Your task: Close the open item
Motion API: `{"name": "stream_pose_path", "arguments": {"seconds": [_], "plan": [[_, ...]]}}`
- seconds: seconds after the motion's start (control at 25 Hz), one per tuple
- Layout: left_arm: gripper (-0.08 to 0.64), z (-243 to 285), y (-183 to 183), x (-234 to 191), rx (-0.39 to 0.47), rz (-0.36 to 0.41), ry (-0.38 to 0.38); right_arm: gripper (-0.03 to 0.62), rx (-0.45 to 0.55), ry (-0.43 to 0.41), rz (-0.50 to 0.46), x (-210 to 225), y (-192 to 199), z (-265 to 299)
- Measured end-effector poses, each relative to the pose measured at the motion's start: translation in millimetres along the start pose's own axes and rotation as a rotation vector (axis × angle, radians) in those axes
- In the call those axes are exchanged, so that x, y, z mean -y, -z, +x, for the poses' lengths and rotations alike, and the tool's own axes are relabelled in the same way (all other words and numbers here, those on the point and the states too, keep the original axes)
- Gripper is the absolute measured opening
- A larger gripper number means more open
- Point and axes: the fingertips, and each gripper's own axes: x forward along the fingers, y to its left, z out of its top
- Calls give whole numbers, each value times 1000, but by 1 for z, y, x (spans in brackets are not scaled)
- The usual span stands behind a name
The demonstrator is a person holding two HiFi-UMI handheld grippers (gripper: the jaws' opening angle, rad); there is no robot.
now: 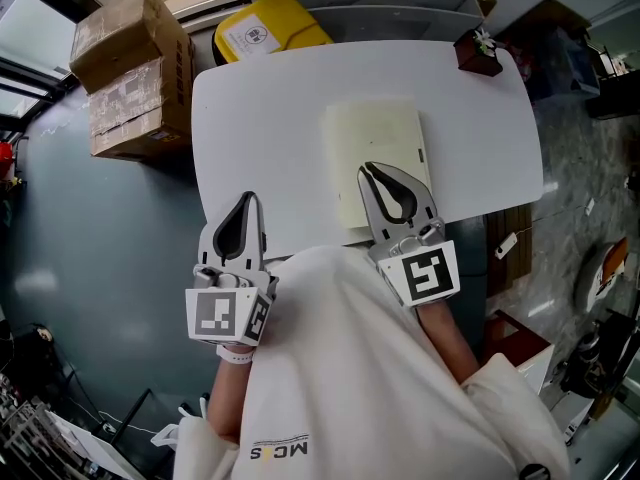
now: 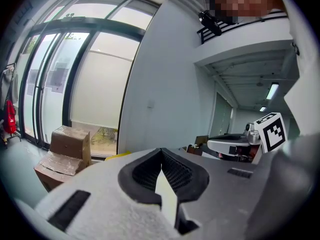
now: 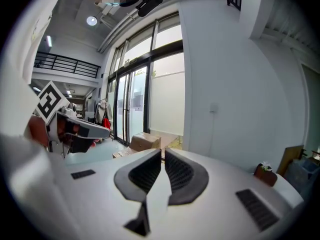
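Observation:
A flat cream book or folder (image 1: 375,148) lies on the white table (image 1: 260,118), near its middle, and looks closed from above. My right gripper (image 1: 368,170) hovers over the near end of that cream item with its jaws together and nothing between them. My left gripper (image 1: 247,198) is at the table's near edge, left of the cream item and apart from it, also shut and empty. In the left gripper view the left gripper (image 2: 161,154) points level across the room, as does the right gripper (image 3: 163,153) in its view. Neither of these shows the cream item.
A small dark red pot with a plant (image 1: 478,53) stands at the table's far right corner. Stacked cardboard boxes (image 1: 130,68) sit on the floor to the left, and a yellow box (image 1: 265,23) lies beyond the far edge. A person's white sleeve (image 1: 340,368) fills the foreground.

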Motion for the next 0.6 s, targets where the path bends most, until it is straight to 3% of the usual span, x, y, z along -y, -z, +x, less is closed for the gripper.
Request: {"name": "stream_pose_path", "arguments": {"seconds": [0.6], "plan": [[25, -2, 5, 0, -13, -12, 24, 16, -19, 14, 7, -4, 5, -1]]}}
